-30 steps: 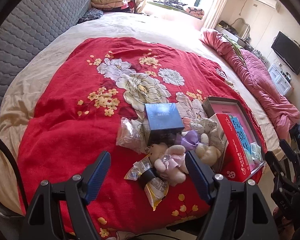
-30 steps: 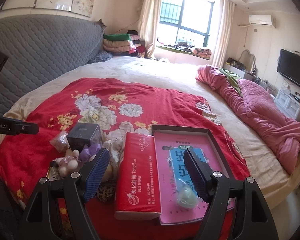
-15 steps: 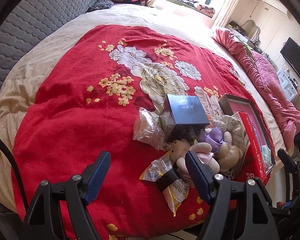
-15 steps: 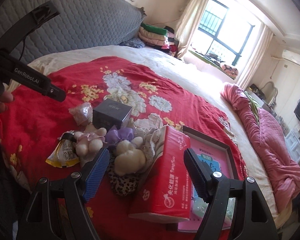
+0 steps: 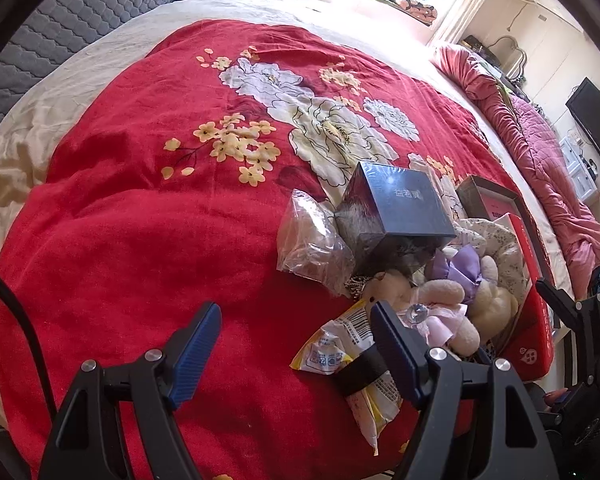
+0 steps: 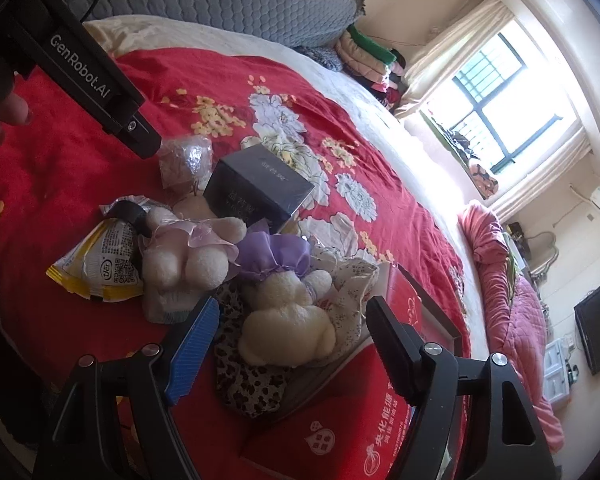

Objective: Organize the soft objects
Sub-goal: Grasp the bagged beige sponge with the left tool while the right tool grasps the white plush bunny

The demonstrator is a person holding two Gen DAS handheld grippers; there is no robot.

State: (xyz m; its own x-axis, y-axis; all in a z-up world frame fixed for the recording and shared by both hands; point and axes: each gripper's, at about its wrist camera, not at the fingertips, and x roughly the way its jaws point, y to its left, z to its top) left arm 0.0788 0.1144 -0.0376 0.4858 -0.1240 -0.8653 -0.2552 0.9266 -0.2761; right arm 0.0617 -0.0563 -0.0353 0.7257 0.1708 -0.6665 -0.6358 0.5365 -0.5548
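Two cream plush toys lie in a heap on the red floral blanket (image 5: 140, 208): one with a pink ruffle (image 6: 188, 256), also in the left wrist view (image 5: 440, 304), and one with a purple bow (image 6: 288, 312), also in the left wrist view (image 5: 488, 300). Floral and leopard-print cloths (image 6: 248, 376) lie under them. My right gripper (image 6: 292, 324) is open, its jaws on either side of the purple-bow plush, just short of it. My left gripper (image 5: 296, 332) is open and empty, above the blanket left of the heap.
A dark box (image 5: 396, 208), a clear bag (image 5: 312, 240) and a yellow snack packet (image 5: 360, 364) lie beside the plush toys. A red tissue pack (image 6: 352, 428) and a framed tray (image 5: 496, 204) lie to the right. A pink quilt (image 5: 540, 152) lies along the bed's far right.
My right gripper has swung left and closer, from the red tissue pack to the purple-bow plush. My left gripper has drifted left, so the heap now sits to its right.
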